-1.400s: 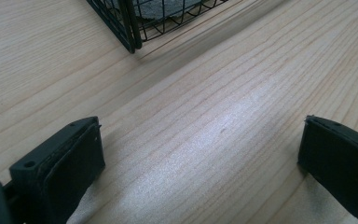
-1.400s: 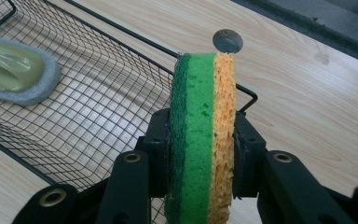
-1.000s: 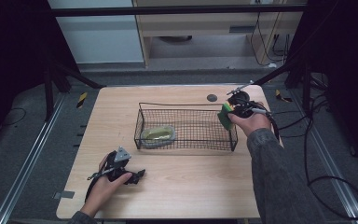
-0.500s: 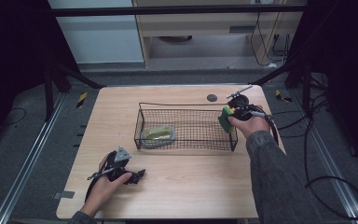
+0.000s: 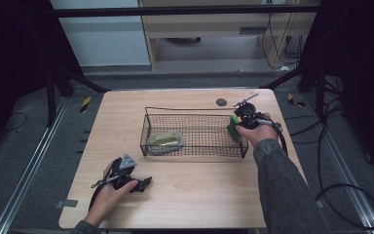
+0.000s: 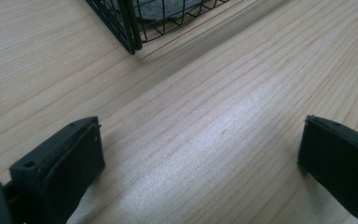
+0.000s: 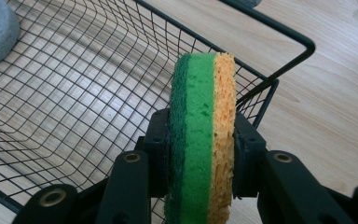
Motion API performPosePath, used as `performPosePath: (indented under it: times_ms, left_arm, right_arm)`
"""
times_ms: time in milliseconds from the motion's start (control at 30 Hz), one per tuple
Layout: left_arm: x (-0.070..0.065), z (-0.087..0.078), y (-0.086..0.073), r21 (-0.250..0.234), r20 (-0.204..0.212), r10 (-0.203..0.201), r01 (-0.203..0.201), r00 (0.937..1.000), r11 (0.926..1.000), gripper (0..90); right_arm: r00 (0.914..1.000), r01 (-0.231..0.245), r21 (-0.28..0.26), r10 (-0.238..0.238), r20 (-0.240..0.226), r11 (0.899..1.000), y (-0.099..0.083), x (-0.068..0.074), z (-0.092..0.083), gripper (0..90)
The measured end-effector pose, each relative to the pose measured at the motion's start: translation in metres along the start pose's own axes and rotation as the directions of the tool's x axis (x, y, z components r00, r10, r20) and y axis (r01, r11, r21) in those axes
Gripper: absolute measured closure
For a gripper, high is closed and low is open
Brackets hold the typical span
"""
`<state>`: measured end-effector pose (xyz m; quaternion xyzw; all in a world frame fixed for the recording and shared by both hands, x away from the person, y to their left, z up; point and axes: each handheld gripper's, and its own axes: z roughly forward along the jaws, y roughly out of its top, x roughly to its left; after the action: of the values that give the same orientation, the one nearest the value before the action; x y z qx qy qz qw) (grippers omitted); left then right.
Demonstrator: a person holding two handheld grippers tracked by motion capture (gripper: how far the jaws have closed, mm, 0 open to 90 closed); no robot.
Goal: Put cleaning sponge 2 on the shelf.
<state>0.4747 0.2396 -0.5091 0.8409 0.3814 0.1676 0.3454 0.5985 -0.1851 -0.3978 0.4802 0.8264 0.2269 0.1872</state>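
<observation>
- The table point(image 5: 190, 195) is pale wood with a fine straight grain, its top bare but for a few things; a small dark round disc point(image 5: 221, 102) lies near its far edge.
- A black wire basket point(image 5: 195, 127) stands at the middle of the table, and a grey-rimmed pad point(image 5: 164, 140) lies in its left end.
- The right gripper point(image 5: 237, 127) is at the basket's right end, its fingers point(image 7: 247, 154) clenched on a sponge point(image 7: 204, 140) of dark green, bright green and orange layers, held on edge over the mesh just inside the basket's corner.
- The left gripper point(image 5: 143, 184) rests on the table near its front left, in front of the basket; its fingers point(image 6: 70, 163) stand wide apart and released, with bare wood between them.
- Around the table the floor point(image 5: 24, 146) is grey carpet with metal rails point(image 5: 31, 161) on either side, cables point(image 5: 331, 161) trailing at the right, and yellow-black tape marks point(image 5: 85, 104).
- Behind stand a pale panel point(image 5: 102, 39) and a wooden bench point(image 5: 214, 29), with dark frames at both sides.
</observation>
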Motion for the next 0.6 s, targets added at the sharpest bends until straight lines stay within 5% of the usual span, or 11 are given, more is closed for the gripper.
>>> performPosePath:
  times_ms: [600]
  left_arm:
    - [0.0,0.0,0.0,-0.001,0.0,0.001,-0.001,1.0,1.0,0.0]
  right_arm:
    - [0.9999,0.009,0.031,-0.01,0.01,0.999,0.003,0.005,0.014,65.0]
